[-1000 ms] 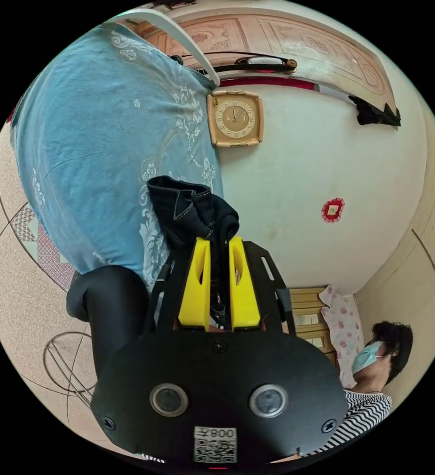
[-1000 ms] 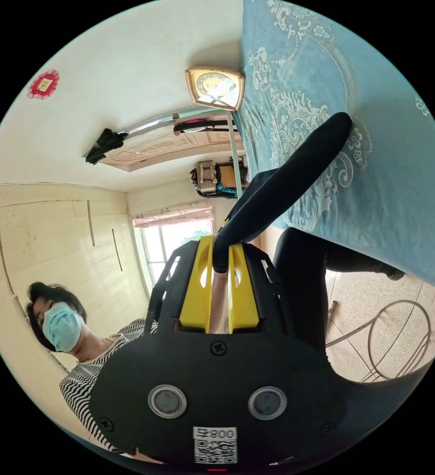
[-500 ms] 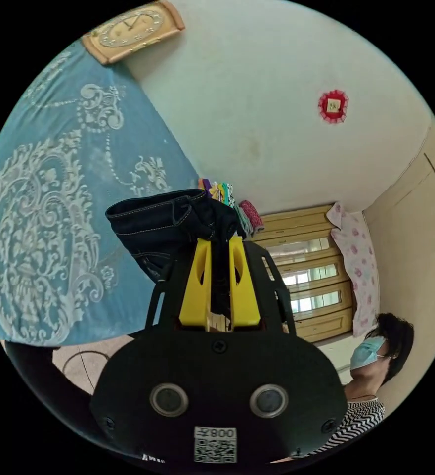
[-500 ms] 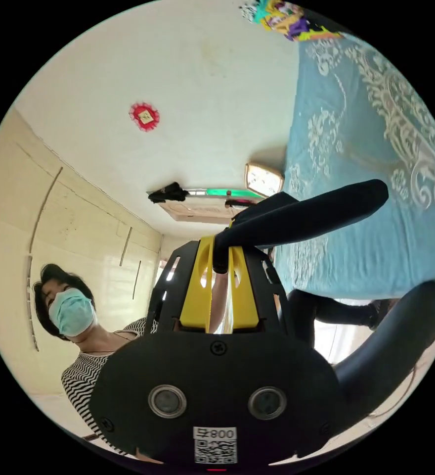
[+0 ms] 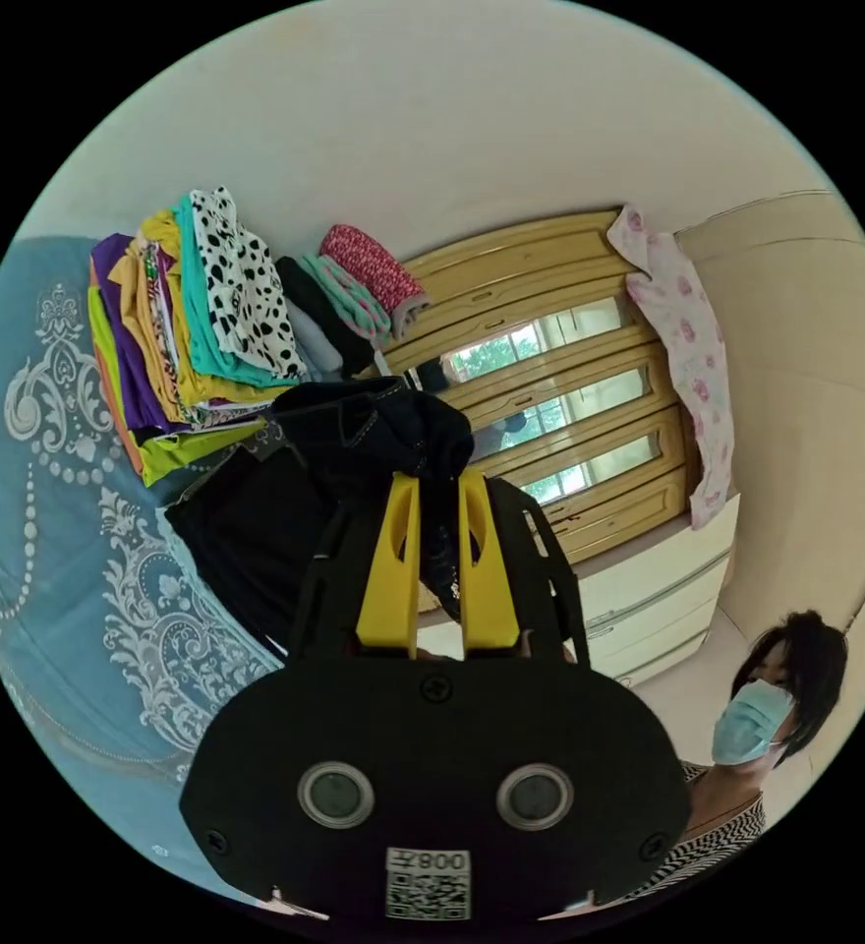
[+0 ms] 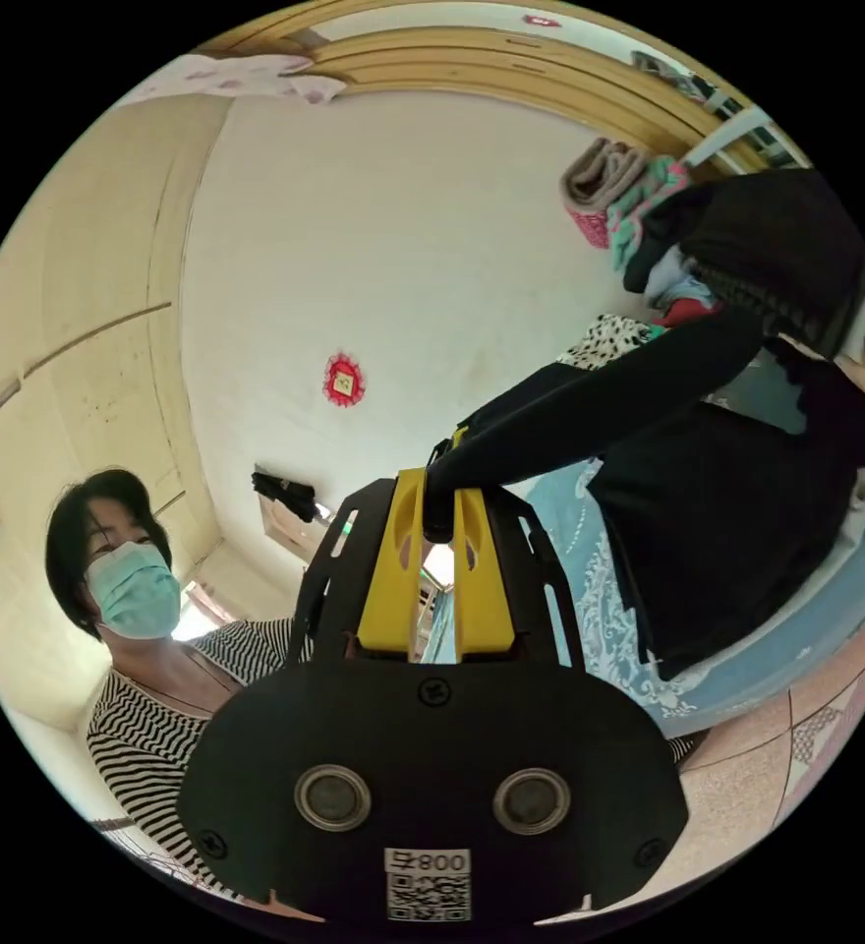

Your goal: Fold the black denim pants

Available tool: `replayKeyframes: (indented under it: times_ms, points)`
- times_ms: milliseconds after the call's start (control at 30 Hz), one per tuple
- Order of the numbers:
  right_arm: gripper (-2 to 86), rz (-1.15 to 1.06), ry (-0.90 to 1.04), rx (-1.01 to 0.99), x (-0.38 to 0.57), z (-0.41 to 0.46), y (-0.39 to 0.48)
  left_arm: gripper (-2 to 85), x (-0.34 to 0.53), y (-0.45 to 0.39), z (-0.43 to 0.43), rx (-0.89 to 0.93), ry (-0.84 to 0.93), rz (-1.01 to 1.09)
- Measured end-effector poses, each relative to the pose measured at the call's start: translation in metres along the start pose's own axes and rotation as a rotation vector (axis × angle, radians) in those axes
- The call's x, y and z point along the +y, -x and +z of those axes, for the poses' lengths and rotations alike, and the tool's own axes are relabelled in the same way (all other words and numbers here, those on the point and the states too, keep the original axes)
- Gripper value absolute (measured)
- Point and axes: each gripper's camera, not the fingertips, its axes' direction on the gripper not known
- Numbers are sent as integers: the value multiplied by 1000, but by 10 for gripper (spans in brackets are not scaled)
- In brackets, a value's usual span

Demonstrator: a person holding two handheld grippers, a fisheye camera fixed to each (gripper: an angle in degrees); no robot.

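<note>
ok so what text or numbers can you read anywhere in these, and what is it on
Nothing can be quoted with confidence.
Left sticker, on the body of the left hand-held gripper: short print above a square code, not legible.
Right sticker, on the right hand-held gripper: the same.
Red wall ornament: centre mark too small.
Black denim pants: no lettering visible.

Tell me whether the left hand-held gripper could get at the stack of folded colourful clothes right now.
Probably not: the left hand-held gripper is shut on the black denim pants, which bunch up between it and the stack of folded colourful clothes on the blue bedspread.
</note>
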Motion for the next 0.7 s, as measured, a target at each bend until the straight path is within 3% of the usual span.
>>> replayKeyframes:
  times_ms: [133,233,333,467,700]
  points:
    - [25,211,-10,139,31,-40,-80,71,-78,30,75,-165,196,-52]
    - [34,363,24,138,61,-46,-132,71,-109,50,95,-279,310,-130]
    - [40,367,-9,51,68,-55,-147,72,-148,39,79,-195,265,-152]
    - [47,317,14,97,57,-66,-147,78,-213,-15,82,-264,318,-44]
    - [66,339,-25,111,57,-99,-152,106,-265,-76,60,-273,293,-107]
